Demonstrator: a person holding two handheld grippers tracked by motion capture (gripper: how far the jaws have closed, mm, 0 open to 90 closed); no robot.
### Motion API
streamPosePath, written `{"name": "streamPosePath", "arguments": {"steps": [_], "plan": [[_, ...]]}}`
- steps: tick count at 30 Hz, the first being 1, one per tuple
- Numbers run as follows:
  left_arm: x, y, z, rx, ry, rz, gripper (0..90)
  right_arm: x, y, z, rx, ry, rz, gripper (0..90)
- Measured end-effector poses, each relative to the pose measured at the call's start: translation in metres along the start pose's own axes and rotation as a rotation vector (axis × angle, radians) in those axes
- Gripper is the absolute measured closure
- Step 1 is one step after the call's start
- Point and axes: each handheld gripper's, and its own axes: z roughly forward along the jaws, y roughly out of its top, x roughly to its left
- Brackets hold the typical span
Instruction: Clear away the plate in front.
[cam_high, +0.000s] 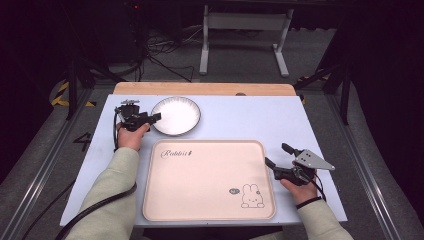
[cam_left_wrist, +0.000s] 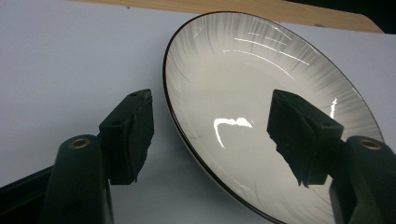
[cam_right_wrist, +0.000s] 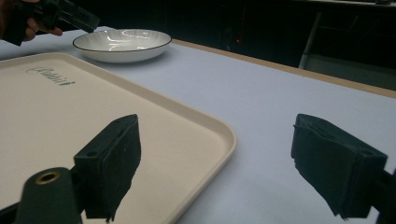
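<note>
The white plate (cam_high: 176, 116) sat at the far left of the table (cam_high: 250, 120), just beyond the pink tray's (cam_high: 207, 182) far left corner. The left gripper (cam_high: 156, 117) was right at its near-left rim — jaws apart, one outside the dark edge and one over the bowl of it, rim between them but not pinched. Well apart, the right gripper (cam_high: 278, 156) sat by the tray's right edge, jaws wide and holding nothing, straddling the tray's corner.
</note>
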Motion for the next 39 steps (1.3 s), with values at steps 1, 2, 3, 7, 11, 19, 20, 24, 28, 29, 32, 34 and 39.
{"name": "streamPosePath", "arguments": {"steps": [1, 2, 3, 7, 11, 19, 20, 24, 28, 29, 32, 34, 39], "plan": [[0.001, 0.000, 0.001, 0.004, 0.000, -0.006, 32.6, 0.000, 0.000, 0.000, 0.000, 0.001, -0.002, 16.6], [0.001, 0.000, 0.001, 0.006, 0.002, -0.006, 32.6, 0.000, 0.000, 0.000, 0.001, -0.001, -0.003, 16.6], [0.001, 0.000, 0.002, 0.005, 0.006, -0.009, 32.5, 0.000, 0.000, 0.000, 0.001, -0.001, -0.004, 16.6], [0.004, 0.000, 0.004, 0.011, 0.016, -0.023, 34.1, 0.000, 0.000, 0.000, 0.001, -0.001, -0.004, 16.6], [0.007, -0.001, 0.008, 0.024, 0.016, -0.045, 39.0, 0.000, 0.000, 0.000, 0.001, 0.000, -0.005, 16.6], [0.007, -0.001, 0.014, 0.062, 0.003, -0.076, 49.0, 0.000, 0.000, 0.000, 0.000, -0.002, -0.006, 16.6], [0.007, -0.001, 0.015, 0.069, -0.001, -0.078, 49.0, 0.000, 0.000, 0.000, 0.000, -0.002, -0.006, 16.6], [0.008, -0.002, 0.018, 0.096, 0.001, -0.101, 54.6, 0.000, 0.000, 0.000, 0.000, -0.002, -0.006, 16.6], [0.010, -0.003, 0.019, 0.100, -0.011, -0.109, 58.9, 0.000, 0.000, 0.000, 0.000, -0.003, -0.006, 16.6], [0.010, -0.003, 0.019, 0.103, -0.009, -0.110, 59.7, 0.000, 0.000, 0.000, 0.001, -0.003, -0.006, 16.7], [0.011, -0.003, 0.019, 0.110, -0.011, -0.105, 63.0, 0.000, 0.000, 0.000, 0.001, -0.003, -0.006, 16.7], [0.011, -0.003, 0.019, 0.116, -0.008, -0.103, 65.7, 0.000, 0.000, 0.000, 0.001, -0.004, -0.005, 16.7], [0.010, -0.001, 0.019, 0.137, -0.009, -0.121, 67.5, 0.001, 0.000, 0.000, 0.001, -0.005, -0.008, 16.6]]}}
